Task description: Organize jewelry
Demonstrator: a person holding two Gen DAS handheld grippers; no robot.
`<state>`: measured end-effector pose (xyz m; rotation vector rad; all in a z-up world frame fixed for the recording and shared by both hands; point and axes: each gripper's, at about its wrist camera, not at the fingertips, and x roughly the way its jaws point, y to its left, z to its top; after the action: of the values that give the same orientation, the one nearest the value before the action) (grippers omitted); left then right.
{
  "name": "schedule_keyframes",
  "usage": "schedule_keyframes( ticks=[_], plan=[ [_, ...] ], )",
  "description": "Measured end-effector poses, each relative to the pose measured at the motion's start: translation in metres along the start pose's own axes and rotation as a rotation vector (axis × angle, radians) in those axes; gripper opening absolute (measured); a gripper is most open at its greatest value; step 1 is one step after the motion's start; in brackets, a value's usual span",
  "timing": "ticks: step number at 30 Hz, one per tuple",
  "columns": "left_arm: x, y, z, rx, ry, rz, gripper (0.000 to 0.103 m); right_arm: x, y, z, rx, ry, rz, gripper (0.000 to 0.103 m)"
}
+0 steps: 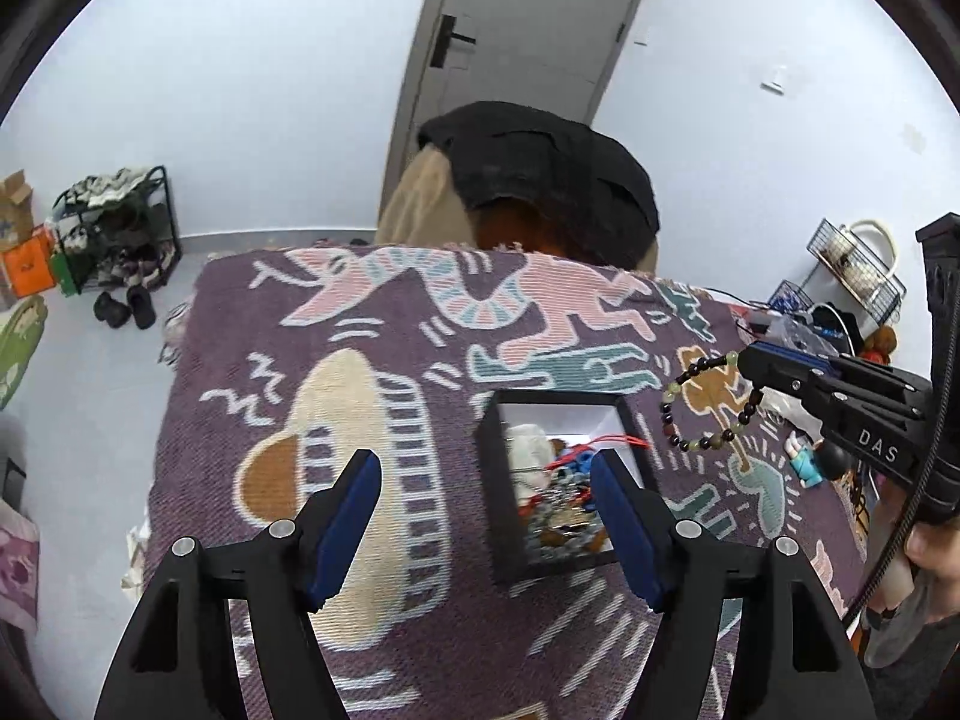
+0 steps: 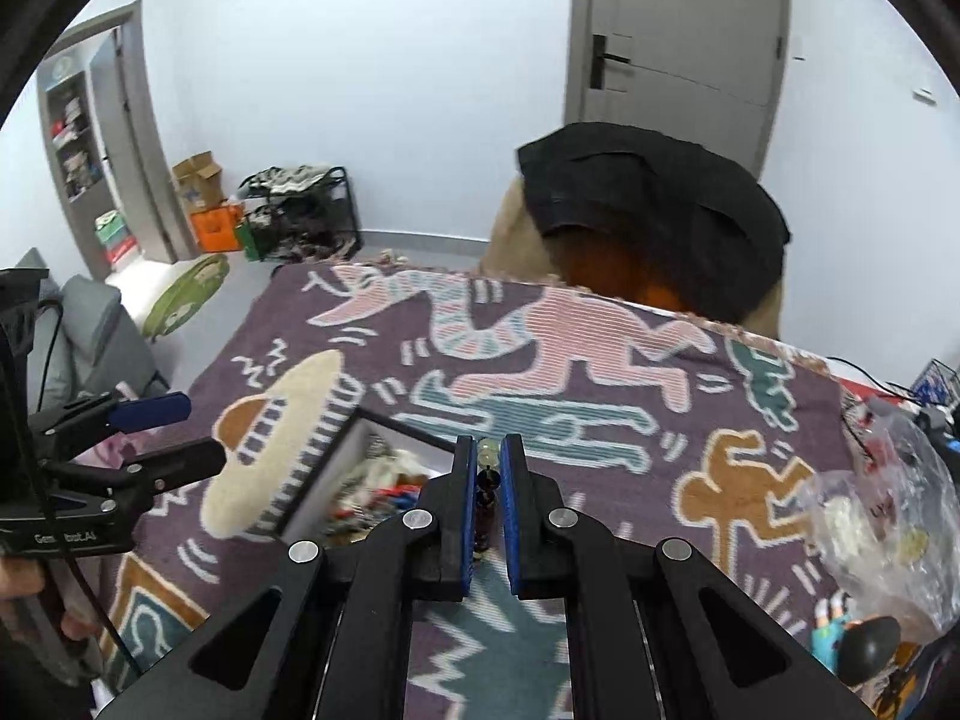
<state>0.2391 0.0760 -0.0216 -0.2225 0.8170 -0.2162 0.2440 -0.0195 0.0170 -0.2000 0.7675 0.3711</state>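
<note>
Above the patterned cloth (image 1: pixel 372 648) your right gripper (image 2: pixel 491 468) pinches the bead bracelet (image 1: pixel 711 405) clear of the black box (image 1: pixel 501 546) (already heaped with jewelry); your left gripper (image 1: pixel 486 516) gapes empty, so that bracelet apparently remains unplaced.

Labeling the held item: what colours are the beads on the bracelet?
Mostly dark brown-black beads with a few pale green ones on the bracelet; clearest in the left wrist view.
</note>
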Motion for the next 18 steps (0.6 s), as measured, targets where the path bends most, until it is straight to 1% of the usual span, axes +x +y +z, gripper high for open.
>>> schedule_keyframes(
  ticks=[3,4,5,7,8,13,18],
  plan=[
    [-0.003,0.013,-0.002,-0.027,-0.002,0.003,0.073,0.005,0.015,0.004,0.003,0.005,0.077,0.009],
    [-0.004,0.016,-0.003,-0.03,-0.002,0.004,0.073,0.007,0.018,0.004,0.005,0.013,0.08,0.009],
    [-0.005,0.019,-0.003,-0.033,-0.003,0.007,0.073,0.011,0.021,0.006,0.006,0.029,0.077,0.012],
    [-0.007,0.022,-0.004,-0.036,-0.005,0.011,0.073,0.013,0.021,0.006,0.019,0.027,0.06,0.046],
    [-0.009,0.024,-0.005,-0.038,-0.007,0.013,0.073,0.01,0.019,0.004,0.029,0.012,0.055,0.05],
    [-0.012,0.027,-0.004,-0.062,-0.013,0.013,0.073,0.002,0.002,-0.002,0.095,0.014,0.089,0.051],
    [-0.028,0.011,-0.006,-0.055,-0.056,0.002,0.073,-0.019,-0.016,-0.014,0.131,-0.004,0.089,0.052]
  ],
)
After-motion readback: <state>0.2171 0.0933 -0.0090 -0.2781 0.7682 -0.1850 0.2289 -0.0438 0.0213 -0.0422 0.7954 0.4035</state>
